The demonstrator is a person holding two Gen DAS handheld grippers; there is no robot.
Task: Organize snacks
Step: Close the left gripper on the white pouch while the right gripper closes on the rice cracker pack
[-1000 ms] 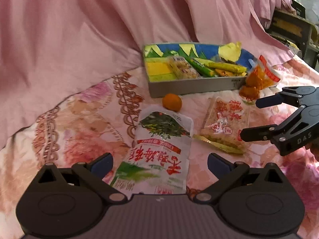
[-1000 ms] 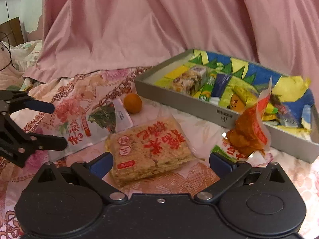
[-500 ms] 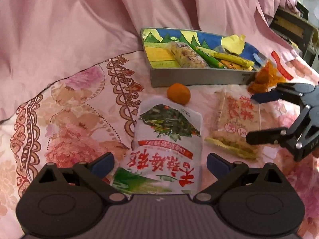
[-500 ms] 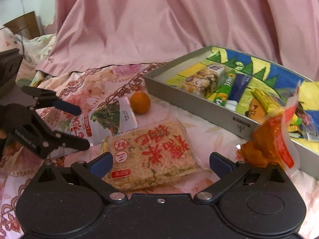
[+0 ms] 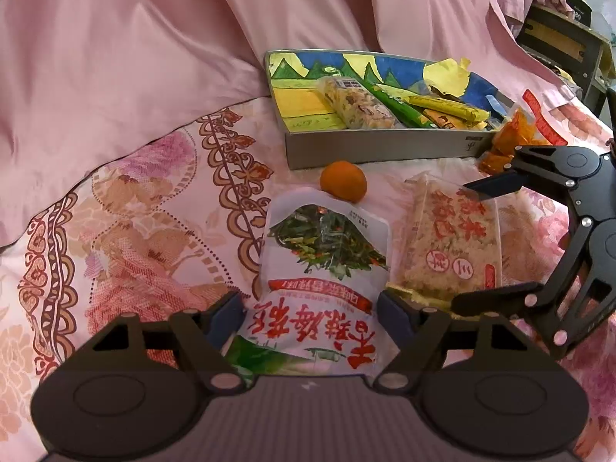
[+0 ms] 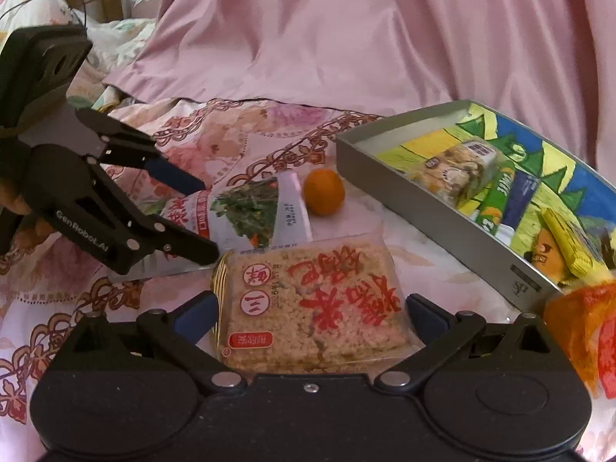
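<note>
The left hand-held gripper (image 5: 310, 312) is angled downward over the bed; its jaws are closing around the lower end of a white glossy pouch (image 5: 325, 265) printed with greens and red characters, and whether the blue pads (image 5: 227, 313) press on it cannot be told. The right hand-held gripper (image 6: 310, 317) is likewise tilted down, its jaws spread wide on either side of a clear, crinkled pack of rice cake (image 6: 313, 304), not seen to be gripped. Both packs lie flat on the floral bedsheet (image 5: 154, 223). A small round orange (image 5: 343, 186) is seen just beyond the pouch, near the grey wall of a shallow cardboard box (image 5: 385, 146) filled with snack bars. Pink draped fabric (image 5: 154, 38) rises behind.
</note>
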